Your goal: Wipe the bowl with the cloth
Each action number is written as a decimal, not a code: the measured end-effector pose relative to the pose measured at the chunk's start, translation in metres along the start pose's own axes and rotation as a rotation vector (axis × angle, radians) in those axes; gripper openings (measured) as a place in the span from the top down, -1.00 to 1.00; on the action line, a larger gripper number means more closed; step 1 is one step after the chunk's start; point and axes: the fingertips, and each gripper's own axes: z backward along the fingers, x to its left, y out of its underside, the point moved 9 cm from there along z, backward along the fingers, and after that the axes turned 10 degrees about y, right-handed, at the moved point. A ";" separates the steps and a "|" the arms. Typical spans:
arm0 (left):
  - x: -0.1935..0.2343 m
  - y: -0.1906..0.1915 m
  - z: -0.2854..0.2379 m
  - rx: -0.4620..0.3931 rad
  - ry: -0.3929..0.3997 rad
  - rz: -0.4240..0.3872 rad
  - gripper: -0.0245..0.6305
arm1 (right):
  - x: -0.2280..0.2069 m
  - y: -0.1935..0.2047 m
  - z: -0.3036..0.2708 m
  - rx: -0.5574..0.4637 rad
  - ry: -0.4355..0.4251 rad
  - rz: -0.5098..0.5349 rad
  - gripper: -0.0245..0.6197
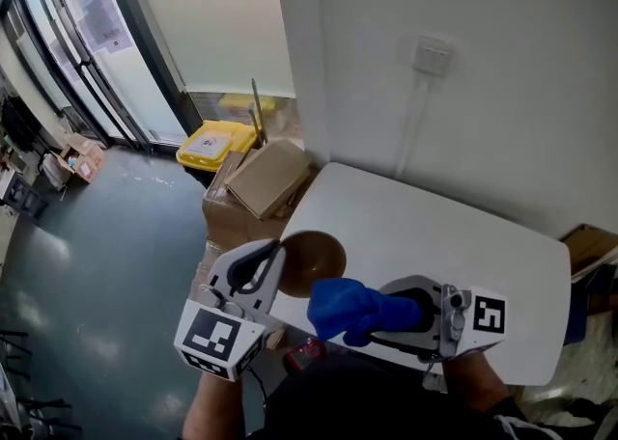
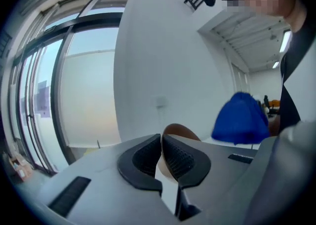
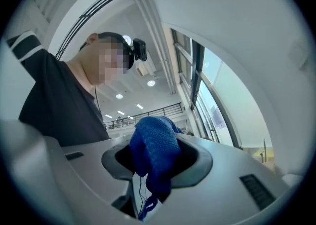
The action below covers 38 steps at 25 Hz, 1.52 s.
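Note:
A brown bowl [image 1: 311, 261] is held up on edge above the left end of the white table [image 1: 425, 235], its hollow facing right. My left gripper [image 1: 273, 257] is shut on the bowl's rim, which shows as a thin brown edge [image 2: 180, 132] between the black pads in the left gripper view. My right gripper [image 1: 410, 313] is shut on a blue cloth [image 1: 353, 309], bunched just below and right of the bowl; whether cloth and bowl touch I cannot tell. In the right gripper view the blue cloth [image 3: 154, 155] hangs out of the jaws. The blue cloth [image 2: 241, 119] also appears right of the bowl.
Cardboard boxes [image 1: 268, 178] and a yellow bin [image 1: 214, 145] stand on the floor beyond the table's left end. A white wall with a socket [image 1: 432, 54] rises behind the table. Glass doors [image 1: 87, 42] lie at far left.

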 end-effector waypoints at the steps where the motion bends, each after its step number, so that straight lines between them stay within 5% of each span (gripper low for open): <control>1: -0.001 0.008 -0.004 0.025 0.008 -0.002 0.86 | -0.006 -0.002 0.007 -0.025 0.030 -0.020 0.48; 7: -0.002 0.051 -0.032 0.063 0.077 0.153 0.86 | -0.035 0.002 0.035 -0.048 0.155 -0.070 0.48; 18: -0.013 0.138 -0.080 0.131 0.111 0.394 0.86 | -0.078 0.046 0.076 0.084 0.419 -0.222 0.48; 38: -0.028 0.298 -0.138 0.250 0.030 0.650 0.85 | -0.102 0.104 0.097 0.272 0.500 -0.362 0.48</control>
